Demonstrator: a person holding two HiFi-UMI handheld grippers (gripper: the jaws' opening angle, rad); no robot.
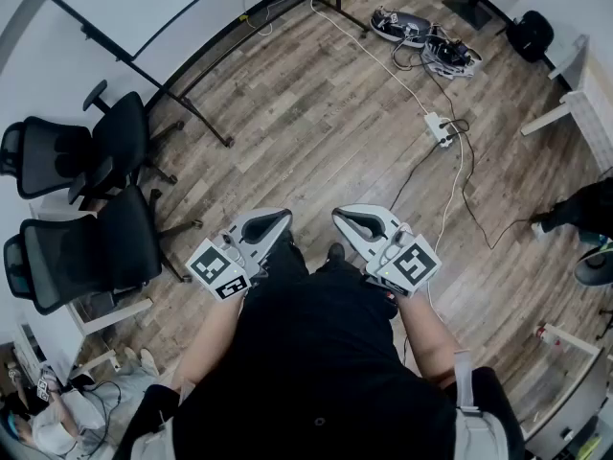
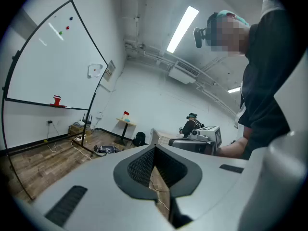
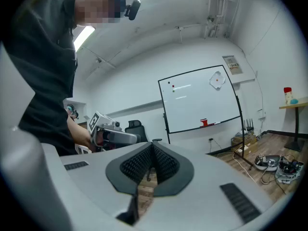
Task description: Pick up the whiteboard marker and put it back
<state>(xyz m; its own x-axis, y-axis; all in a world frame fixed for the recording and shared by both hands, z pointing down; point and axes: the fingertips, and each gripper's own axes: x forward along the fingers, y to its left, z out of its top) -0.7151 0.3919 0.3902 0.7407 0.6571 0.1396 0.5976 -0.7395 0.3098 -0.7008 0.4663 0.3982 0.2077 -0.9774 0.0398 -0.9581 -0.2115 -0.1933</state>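
Left tool: clenched, pads meeting at the tips, nothing between them. Sits low in front of a dark-shirted torso, over a wooden floor.

Right tool: likewise clenched tight and empty. Lies beside the left one in the head view, tips near each other but apart, marker cubes turned upward.

Whiteboard marker: apparently the thin pale stick lying on the ledge of the whiteboard, just beside a small red object; too small to tell for certain. Well apart from both tools, across the room.

Whiteboard: on a black-framed stand, with a few small red and dark dots near the top and a round white piece at the upper right corner.

Elsewhere on the floor: two black office chairs at the left of the head view, a white power strip with cables trailing from it, and a tangle of gear farther off. In the left gripper view, a small side table by the far wall, a red-topped item on it.
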